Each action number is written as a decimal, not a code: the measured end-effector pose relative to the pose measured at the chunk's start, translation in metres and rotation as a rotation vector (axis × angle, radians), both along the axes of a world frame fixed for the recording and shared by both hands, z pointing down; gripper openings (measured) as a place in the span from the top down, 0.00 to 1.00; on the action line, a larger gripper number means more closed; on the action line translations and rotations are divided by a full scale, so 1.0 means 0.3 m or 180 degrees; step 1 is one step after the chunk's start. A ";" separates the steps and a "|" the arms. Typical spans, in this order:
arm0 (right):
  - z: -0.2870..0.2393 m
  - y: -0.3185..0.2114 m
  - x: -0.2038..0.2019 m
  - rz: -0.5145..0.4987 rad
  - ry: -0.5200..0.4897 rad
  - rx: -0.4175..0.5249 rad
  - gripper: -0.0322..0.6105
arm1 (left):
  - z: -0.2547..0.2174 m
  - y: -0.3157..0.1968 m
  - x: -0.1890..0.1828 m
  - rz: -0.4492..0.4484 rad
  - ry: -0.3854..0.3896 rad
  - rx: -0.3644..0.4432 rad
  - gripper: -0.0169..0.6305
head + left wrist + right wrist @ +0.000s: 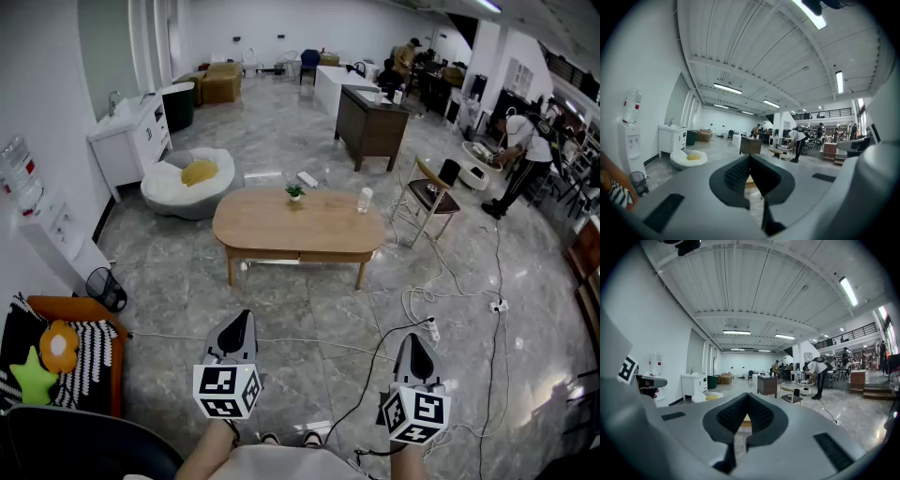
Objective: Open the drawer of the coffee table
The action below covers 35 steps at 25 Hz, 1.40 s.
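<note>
The oval wooden coffee table (319, 228) stands in the middle of the head view, a few steps ahead on the marble floor. Its drawer front (298, 255) runs along the near side and sits flush. On top are a small potted plant (295, 192) and a clear bottle (365, 200). My left gripper (242, 317) and right gripper (412, 339) hover low in the head view, well short of the table, both pointing at it. Each is shut with nothing held. In the left gripper view the left gripper (750, 157) shows closed tips; the right gripper (748, 396) looks the same in its own view.
A white beanbag (187, 180) and white cabinet (131, 136) lie left of the table, a dark cabinet (370, 122) behind it, a chair (428, 197) to its right. Cables and a power strip (432, 329) cross the floor ahead of my right gripper. A person (525, 150) bends over far right.
</note>
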State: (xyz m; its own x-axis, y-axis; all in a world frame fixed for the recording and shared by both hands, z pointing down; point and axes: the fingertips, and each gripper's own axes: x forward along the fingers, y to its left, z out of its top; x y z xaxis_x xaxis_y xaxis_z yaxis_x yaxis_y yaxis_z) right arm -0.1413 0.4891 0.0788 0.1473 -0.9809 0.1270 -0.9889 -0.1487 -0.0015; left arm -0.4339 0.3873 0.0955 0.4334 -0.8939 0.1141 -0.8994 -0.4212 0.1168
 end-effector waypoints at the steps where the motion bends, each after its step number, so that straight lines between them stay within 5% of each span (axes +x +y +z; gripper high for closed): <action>1: 0.000 0.001 -0.001 -0.0002 0.0002 -0.0002 0.95 | 0.002 0.002 0.000 0.0000 -0.0001 -0.0002 0.99; 8: 0.013 0.015 0.015 0.0049 -0.0051 -0.0041 0.95 | -0.002 -0.004 -0.007 -0.0017 0.0019 0.0002 0.99; 14: 0.045 0.002 -0.008 -0.0144 -0.0409 0.0029 0.95 | -0.009 -0.010 -0.001 0.0003 0.0038 0.0033 0.99; 21: 0.038 0.004 -0.001 -0.0055 -0.0329 0.0064 0.95 | -0.010 -0.009 -0.019 -0.0022 0.0089 0.0022 0.99; 23: 0.036 0.001 -0.001 -0.0062 -0.0328 0.0057 0.85 | -0.005 -0.010 -0.025 -0.0034 0.0108 0.0008 0.99; 35: 0.002 0.034 0.029 0.0056 0.0005 0.0090 0.76 | 0.024 0.014 -0.037 -0.0093 0.0198 -0.0046 0.99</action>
